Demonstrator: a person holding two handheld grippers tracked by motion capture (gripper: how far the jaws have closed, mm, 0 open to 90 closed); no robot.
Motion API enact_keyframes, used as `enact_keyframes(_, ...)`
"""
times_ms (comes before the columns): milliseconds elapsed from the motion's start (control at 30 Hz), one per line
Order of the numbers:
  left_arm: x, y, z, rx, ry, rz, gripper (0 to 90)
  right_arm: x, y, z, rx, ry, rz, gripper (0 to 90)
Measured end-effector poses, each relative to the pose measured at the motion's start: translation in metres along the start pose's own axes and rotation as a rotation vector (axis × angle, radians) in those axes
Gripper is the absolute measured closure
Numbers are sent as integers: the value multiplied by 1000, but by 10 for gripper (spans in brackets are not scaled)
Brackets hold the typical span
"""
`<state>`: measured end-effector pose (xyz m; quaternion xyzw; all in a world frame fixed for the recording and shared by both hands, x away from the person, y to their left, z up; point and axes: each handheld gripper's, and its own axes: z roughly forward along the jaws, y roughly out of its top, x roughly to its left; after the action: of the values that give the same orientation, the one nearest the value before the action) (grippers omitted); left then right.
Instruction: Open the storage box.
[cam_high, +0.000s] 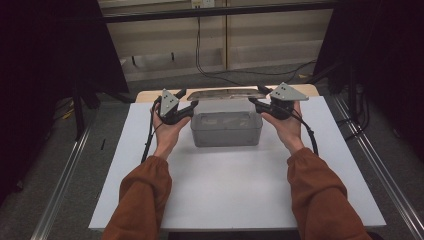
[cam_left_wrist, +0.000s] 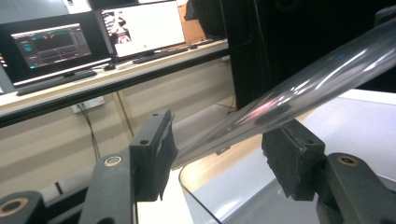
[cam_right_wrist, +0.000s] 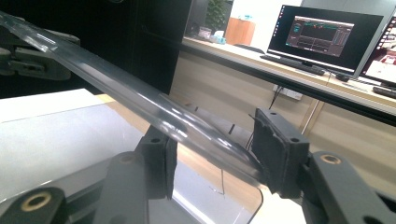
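Observation:
A clear plastic box stands open on the white table board. Its clear lid hangs tilted just behind and above the box, carried between both grippers. My left gripper holds the lid's left end. In the left gripper view the lid runs slantwise between the jaws of the left gripper, against the pads. My right gripper holds the right end. In the right gripper view the lid crosses the right gripper and meets its right pad.
The box's rounded rim lies just below the jaws. A desk with monitors stands beyond the table. Cables trail on the floor behind. Metal rails run along both sides of the board, with dark curtains further out.

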<state>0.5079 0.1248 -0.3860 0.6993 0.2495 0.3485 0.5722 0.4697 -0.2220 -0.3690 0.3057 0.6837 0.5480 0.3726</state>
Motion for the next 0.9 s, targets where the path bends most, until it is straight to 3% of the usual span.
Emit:
enact_keyframes(400, 2, 3, 11, 18, -12, 21, 537, -7, -5, 3, -3, -8, 24, 534)
enact_keyframes(567, 4, 2, 14, 22, -31, 3, 603, -11, -8, 5, 3, -17, 26, 542)
enact_keyframes(900, 6, 4, 15, 26, -39, -5, 619, -19, -13, 11, 17, -16, 31, 585)
